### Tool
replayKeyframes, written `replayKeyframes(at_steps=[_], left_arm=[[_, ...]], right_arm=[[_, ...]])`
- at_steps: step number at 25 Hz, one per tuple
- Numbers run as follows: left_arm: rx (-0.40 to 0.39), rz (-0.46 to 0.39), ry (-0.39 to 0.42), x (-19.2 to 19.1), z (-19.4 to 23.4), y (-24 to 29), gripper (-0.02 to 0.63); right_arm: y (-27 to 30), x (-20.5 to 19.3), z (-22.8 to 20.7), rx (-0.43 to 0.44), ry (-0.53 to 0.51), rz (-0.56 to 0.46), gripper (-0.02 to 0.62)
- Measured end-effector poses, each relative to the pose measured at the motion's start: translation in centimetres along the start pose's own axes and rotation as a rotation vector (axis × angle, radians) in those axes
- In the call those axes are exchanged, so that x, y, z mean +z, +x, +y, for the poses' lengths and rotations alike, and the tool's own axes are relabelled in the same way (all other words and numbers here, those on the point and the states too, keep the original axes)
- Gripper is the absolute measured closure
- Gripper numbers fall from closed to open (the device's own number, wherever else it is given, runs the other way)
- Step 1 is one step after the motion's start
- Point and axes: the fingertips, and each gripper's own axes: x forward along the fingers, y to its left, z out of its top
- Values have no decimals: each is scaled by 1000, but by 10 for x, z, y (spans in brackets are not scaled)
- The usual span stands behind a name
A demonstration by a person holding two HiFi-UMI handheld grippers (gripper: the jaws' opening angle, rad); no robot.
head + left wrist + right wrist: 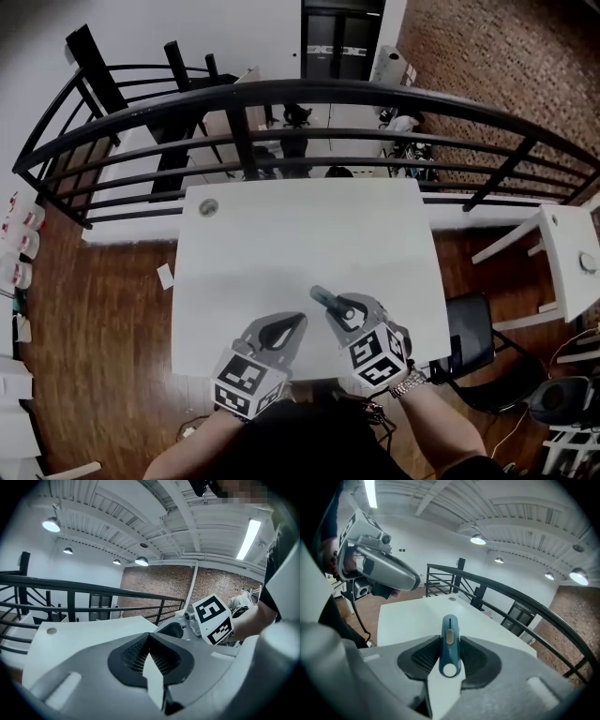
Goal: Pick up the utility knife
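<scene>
The blue utility knife (450,641) sits upright between the ribbed pads of my right gripper (450,654), which is shut on it, and its slider faces the camera. In the head view the knife (323,297) sticks out past the right gripper (339,311), above the near part of the white table (281,244). My left gripper (296,323) hangs beside it on the left. Its jaws meet at the tips with nothing between them (149,638). The right gripper's marker cube (213,619) shows close by in the left gripper view.
A round grommet (207,208) sits at the table's far left corner. A black railing (309,103) runs behind the table. A black chair (473,347) and a white stool (562,253) stand to the right. The wooden floor lies left of the table.
</scene>
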Motion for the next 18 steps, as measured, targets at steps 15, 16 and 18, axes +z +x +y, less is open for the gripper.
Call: replayKeyframes(at_steps=[15, 16, 18], left_arm=[[-93, -91, 91, 14, -22, -78, 601], [-97, -94, 94, 14, -24, -80, 600], [-105, -98, 97, 14, -28, -85, 600]], right_arm=[[-68, 44, 55, -217, 75, -93, 476], [-72, 44, 57, -229, 82, -97, 476], [-81, 46, 60, -250, 92, -111, 476]])
